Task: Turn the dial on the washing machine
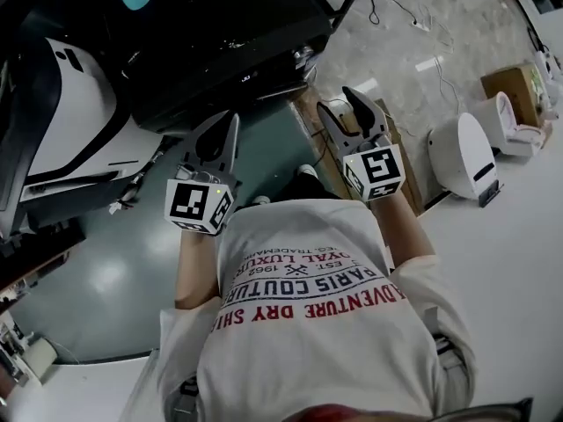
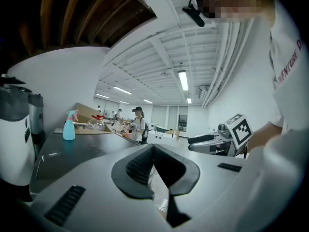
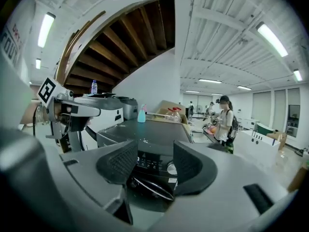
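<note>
Looking down from the head, the black washer (image 1: 220, 42) stands ahead of the person. Its front edge is clear of the left gripper (image 1: 227, 123) and the right gripper (image 1: 339, 102), with bare floor (image 1: 114, 280) beneath. Along the left gripper, the jaws meet at their tips on nothing, and a spray bottle (image 2: 69, 125) stands on the washer's flat top, off to the left. Only the right gripper's view catches the silver dial (image 3: 170, 168) on the front panel, framed by its spread, empty jaws and partly hidden behind one of them.

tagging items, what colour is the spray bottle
Spray bottle: light blue, pink trigger; best in left gripper view.
</note>
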`<state>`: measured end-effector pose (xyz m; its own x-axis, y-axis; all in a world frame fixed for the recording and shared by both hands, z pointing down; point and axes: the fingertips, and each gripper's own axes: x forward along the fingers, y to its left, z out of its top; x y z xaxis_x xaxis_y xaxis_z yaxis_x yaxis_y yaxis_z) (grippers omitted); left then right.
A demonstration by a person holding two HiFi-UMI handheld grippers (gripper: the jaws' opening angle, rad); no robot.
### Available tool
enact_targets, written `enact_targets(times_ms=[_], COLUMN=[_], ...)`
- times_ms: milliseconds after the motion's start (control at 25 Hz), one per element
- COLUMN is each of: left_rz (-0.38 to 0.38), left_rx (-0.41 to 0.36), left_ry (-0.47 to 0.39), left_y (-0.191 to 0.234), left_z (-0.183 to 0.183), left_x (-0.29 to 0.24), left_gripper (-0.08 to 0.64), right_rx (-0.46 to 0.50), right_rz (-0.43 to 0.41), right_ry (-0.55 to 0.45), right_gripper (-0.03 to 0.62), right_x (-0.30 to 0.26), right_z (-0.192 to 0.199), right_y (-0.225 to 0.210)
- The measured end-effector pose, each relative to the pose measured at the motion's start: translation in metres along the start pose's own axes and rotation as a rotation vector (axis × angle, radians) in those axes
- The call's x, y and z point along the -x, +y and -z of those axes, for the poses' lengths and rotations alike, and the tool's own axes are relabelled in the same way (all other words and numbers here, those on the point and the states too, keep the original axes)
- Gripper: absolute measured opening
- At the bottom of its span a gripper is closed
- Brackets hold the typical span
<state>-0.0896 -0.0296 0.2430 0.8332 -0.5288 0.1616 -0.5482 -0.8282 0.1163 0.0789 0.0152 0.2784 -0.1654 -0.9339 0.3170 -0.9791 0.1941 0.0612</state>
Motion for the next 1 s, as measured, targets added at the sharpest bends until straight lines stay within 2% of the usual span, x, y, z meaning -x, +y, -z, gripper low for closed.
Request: enact_targets(times_ms=[160, 280, 400, 480, 640, 800, 1000], left_rz=[-0.134, -0.233, -0.298, -0.333, -0.418, -0.462, -0.478], left_rx=[0.025, 0.042, 0.052, 0.051, 0.083, 0.084, 0.077], left_ry=[0.029, 0.037, 0.046, 0.047, 0.045, 0.09, 0.139], left_y=[0.007, 0.011, 0.011, 0.013, 0.022, 0.029, 0.035], left_z=[0.016, 0.032, 0.047, 0.054, 0.074, 0.102, 0.131], left_x=[-0.016, -0.027, -0.038, -0.045, -0.053, -0.062, -0.072], left_gripper=[0.015, 0.015, 0.015, 0.016, 0.015, 0.015, 0.017], right_rx=[0.04, 0.13, 0.226, 0.225, 0.193, 0.282, 0.326], right_rz=[-0.097, -0.157, -0.187, -0.201, -0.188, -0.173, -0.143], right_ry=[0.041, 0.075, 0.1, 0.111, 0.138, 0.106, 0.144], right_gripper=[0.227, 0.227, 0.229, 0.229, 0.24, 0.279, 0.29], right_x=[-0.029, -0.05, -0.071, -0.087, -0.12, -0.15, -0.183], right_z=[0.02, 0.037, 0.056, 0.068, 0.09, 0.11, 0.145], right_y=[-0.028, -0.038, -0.045, -0.051, -0.065, -0.067, -0.068])
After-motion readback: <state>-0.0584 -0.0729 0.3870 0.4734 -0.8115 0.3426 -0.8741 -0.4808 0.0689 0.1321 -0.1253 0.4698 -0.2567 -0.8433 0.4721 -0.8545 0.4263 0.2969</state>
